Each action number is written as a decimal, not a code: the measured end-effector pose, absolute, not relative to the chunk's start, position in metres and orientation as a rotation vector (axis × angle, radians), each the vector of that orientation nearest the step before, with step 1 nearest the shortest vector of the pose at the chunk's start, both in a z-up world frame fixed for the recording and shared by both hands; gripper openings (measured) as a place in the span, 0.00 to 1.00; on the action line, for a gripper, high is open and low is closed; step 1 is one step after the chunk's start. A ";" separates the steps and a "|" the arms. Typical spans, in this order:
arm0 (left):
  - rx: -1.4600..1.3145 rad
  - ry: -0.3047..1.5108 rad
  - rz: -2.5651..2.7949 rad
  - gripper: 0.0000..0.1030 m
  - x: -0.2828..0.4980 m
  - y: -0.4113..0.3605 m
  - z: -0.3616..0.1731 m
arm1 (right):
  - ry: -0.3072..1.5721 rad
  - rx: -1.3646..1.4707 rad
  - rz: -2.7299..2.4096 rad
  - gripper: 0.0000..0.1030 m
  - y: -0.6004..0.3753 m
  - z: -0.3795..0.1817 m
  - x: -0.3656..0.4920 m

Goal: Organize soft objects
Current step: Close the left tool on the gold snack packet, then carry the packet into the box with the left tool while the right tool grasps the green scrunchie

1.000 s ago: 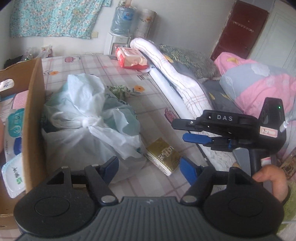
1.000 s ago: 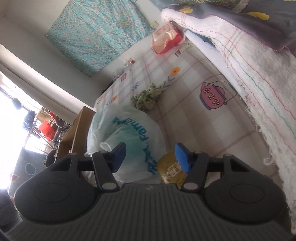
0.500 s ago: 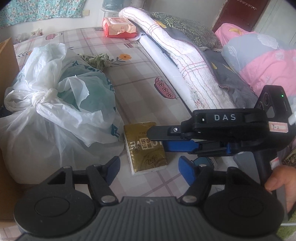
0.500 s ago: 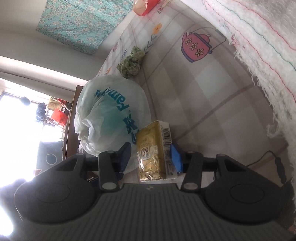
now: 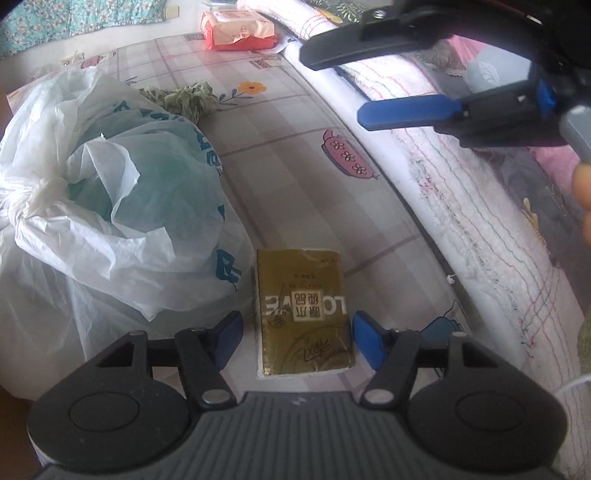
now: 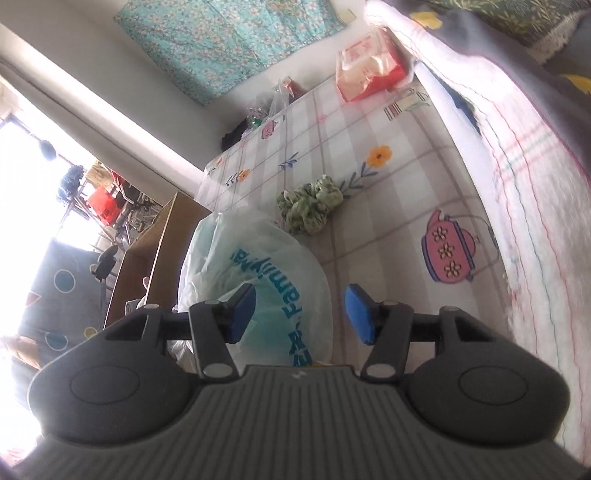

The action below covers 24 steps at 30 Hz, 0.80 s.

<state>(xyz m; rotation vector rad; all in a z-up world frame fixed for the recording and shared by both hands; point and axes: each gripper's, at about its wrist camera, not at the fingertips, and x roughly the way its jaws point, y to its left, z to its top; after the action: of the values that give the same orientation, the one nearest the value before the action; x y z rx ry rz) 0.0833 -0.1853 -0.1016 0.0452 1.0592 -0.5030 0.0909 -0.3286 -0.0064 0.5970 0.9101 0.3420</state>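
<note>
**Gold tissue pack framed by the left claw, right claw raised and empty**

Spread across both views: a checked bed sheet printed with flowers and teapots, edged on one side by a rolled white quilt with coloured stitching. Slumped on the sheet, a large knotted white plastic bag with blue lettering, bulkiest of the soft things, backed against a brown cardboard box seen in the right wrist view. Just beside the bag, nearly touching it: a gold tissue pack lying flat on the sheet, print upward. Farther up the sheet, a crumpled green cloth close behind the bag, and well beyond that a red-and-white pack of wipes near the wall.

Left gripper angled down over the gold pack, jaws about half spread and just now narrowing; blue pads flanking the pack's near end on either side, a sliver of sheet visible between each pad and the pack, no grip yet. Right gripper up in the air over the bag, jaws about half apart after just widening, nothing between the pads. In the left wrist view, that right gripper high at the upper right, and a fingertip of the hand at the frame edge.
</note>
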 end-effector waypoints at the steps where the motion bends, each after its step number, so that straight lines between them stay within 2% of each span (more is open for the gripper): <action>1: 0.051 1.059 -0.507 0.60 0.084 -0.186 -0.102 | 0.910 0.588 0.347 0.54 -0.327 -0.003 0.095; 3: 0.050 1.049 -0.514 0.54 0.085 -0.184 -0.102 | 0.910 0.577 0.352 0.54 -0.326 0.001 0.100; 8: -0.018 1.048 -0.548 0.53 0.085 -0.171 -0.091 | 0.901 0.580 0.341 0.54 -0.330 0.003 0.095; 13: -0.063 0.945 -0.577 0.53 0.077 -0.153 -0.054 | 0.875 0.612 0.303 0.55 -0.345 0.005 0.088; 18: -0.133 0.814 -0.509 0.53 0.071 -0.104 -0.007 | 0.850 0.603 0.302 0.60 -0.345 0.011 0.110; 24: -0.205 0.754 -0.332 0.53 0.065 -0.022 0.024 | 0.923 0.579 0.303 0.63 -0.308 -0.017 0.183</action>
<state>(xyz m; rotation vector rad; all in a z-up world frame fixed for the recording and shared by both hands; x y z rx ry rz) 0.0645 -0.0219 0.0244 -0.2054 0.7544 -0.3321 0.1828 -0.3083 -0.0172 0.5788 0.9234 0.3032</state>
